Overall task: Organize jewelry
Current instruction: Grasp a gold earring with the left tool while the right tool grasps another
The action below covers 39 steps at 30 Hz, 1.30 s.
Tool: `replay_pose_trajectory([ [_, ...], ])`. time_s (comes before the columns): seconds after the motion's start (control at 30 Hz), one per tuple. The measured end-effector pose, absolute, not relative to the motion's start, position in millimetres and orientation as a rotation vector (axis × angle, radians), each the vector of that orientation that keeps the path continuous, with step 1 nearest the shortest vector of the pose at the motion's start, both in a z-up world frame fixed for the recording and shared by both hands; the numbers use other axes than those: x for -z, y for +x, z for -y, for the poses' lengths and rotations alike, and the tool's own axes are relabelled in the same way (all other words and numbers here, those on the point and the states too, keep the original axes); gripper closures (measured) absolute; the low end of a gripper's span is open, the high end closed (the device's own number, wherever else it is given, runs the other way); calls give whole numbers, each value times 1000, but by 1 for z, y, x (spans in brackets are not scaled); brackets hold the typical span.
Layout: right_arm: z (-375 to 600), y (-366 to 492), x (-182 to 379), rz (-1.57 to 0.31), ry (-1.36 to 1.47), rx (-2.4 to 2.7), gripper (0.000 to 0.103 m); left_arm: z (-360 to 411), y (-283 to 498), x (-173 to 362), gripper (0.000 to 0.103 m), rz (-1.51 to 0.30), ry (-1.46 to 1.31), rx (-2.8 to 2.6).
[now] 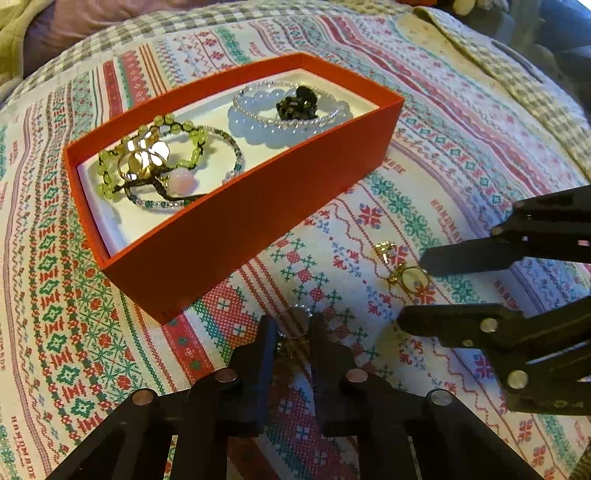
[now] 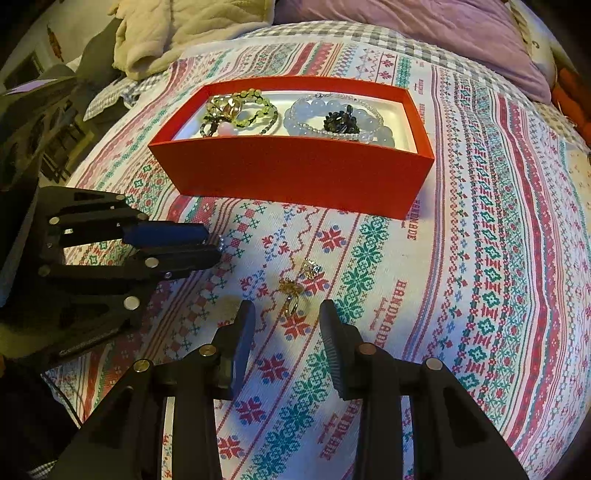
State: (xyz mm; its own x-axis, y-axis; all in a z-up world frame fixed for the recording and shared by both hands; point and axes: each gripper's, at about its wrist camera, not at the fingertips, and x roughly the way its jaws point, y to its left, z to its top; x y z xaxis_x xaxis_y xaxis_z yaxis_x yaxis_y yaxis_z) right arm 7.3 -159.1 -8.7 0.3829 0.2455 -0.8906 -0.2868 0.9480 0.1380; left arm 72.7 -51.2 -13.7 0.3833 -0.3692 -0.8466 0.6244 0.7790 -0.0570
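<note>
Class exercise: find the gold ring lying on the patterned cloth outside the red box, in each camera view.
Left wrist view: gold ring, right of centre, between the right gripper's fingers.
Right wrist view: gold ring, lower centre, just beyond the fingertips.
Shared landmark: red box.

You are working in a home, most likely a bedroom. The surface is soft and covered with a cross-stitch patterned cloth (image 2: 461, 258) over a grey checked sheet (image 2: 369, 35). Behind it lie a purple pillow (image 2: 443, 33) and a cream quilted blanket (image 2: 177, 29).
</note>
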Motion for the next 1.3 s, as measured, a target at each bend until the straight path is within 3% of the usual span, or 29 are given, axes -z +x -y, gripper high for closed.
replay_pose_trajectory([
  [0.33, 154, 18, 11, -1107, -45, -328, 66, 27, 79, -6, 91, -968, 201, 639],
  [0.4, 154, 20, 11, -1102, -49, -325, 73, 21, 82, -6, 91, -976, 169, 639],
  [0.43, 153, 21, 11, -1102, -54, -325, 84, 18, 84, -6, 91, -980, 154, 639],
  [0.47, 153, 22, 11, -1104, -53, -329, 89, 16, 84, -6, 91, -983, 142, 637],
  [1.3, 166, 18, -31, -1056, 7, -352, 89, 1, 76, -40, 91, -923, 98, 598],
])
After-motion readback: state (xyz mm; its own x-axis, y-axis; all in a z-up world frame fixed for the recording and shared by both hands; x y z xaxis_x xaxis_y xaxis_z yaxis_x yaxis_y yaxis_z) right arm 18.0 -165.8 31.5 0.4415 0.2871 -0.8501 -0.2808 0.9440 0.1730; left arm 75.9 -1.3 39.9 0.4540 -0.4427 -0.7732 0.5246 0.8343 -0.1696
